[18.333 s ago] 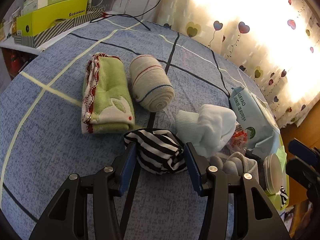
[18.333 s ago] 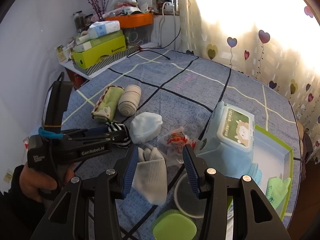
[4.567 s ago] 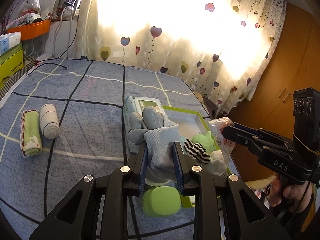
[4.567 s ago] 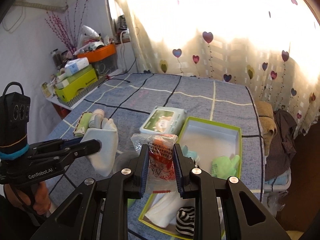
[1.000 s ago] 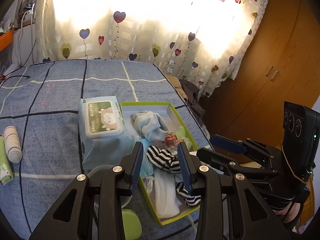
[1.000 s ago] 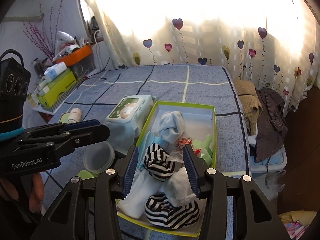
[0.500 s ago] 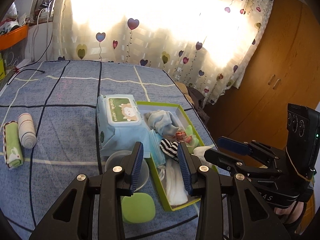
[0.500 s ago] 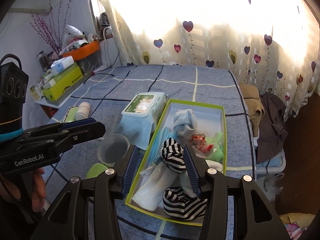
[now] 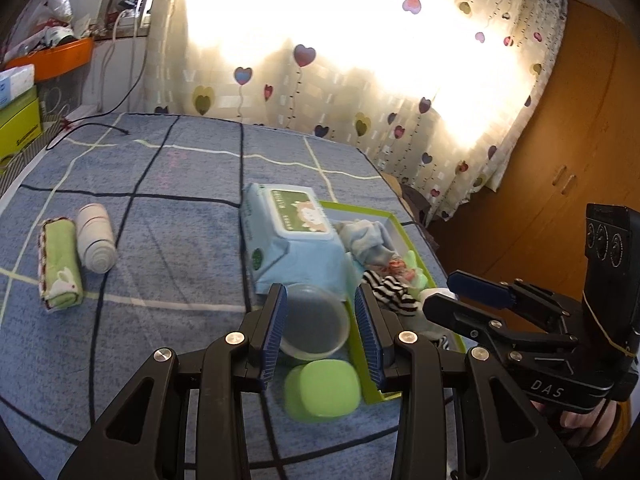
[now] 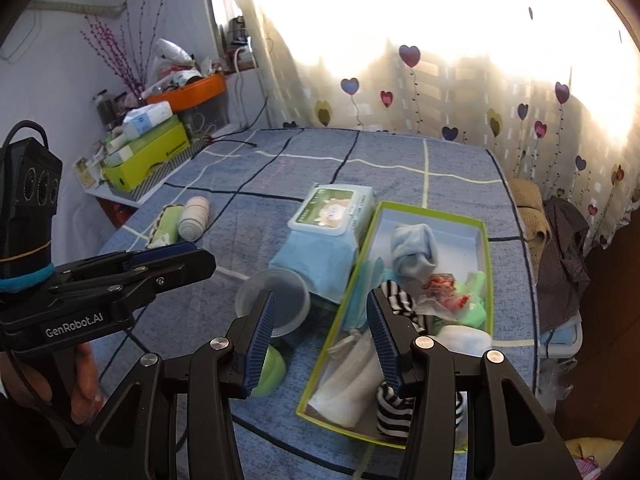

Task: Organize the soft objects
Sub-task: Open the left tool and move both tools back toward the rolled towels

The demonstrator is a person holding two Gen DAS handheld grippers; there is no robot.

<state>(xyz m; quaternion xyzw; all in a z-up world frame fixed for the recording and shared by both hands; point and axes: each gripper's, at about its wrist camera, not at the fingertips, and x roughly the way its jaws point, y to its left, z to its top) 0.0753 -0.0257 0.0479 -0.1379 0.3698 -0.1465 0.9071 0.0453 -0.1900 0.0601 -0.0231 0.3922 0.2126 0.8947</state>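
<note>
The left gripper (image 9: 320, 326) hangs over the near edge of the bed with its jaws parted and nothing between them; seen past its pads are only a clear plastic cup (image 9: 314, 324) lying on its side and a green lid (image 9: 323, 391) on the blue checked bedspread (image 9: 160, 280). The right gripper (image 10: 320, 338) is likewise parted and empty, held above the near end of the green-rimmed box (image 10: 482, 248), whose contents show behind its fingers rather than in them. That box already holds most of the soft things: a pale blue sock bundle (image 10: 414, 254) near its far end, a striped sock (image 10: 396, 300) in the middle, a second striped piece (image 10: 394, 410) at the near corner, a white folded cloth (image 10: 352, 386), something light green (image 10: 474, 300) and a crinkly snack packet (image 10: 446, 290) against the right wall. A pack of wet wipes (image 10: 332, 224) lies just beside the box on its left, touching the cup. Well apart from all this, toward the left side of the bed, a rolled green towel (image 9: 60, 266) and a rolled cream cloth (image 9: 96, 244) lie side by side, touching, still out on the bedspread. So the gathering looks mostly done, and those two rolls appear to be what is left; whether the wipes, cup and lid also count as part of the job cannot be told from here. The left gripper is the nearer one to the rolls and seems the likely one to fetch them.
</note>
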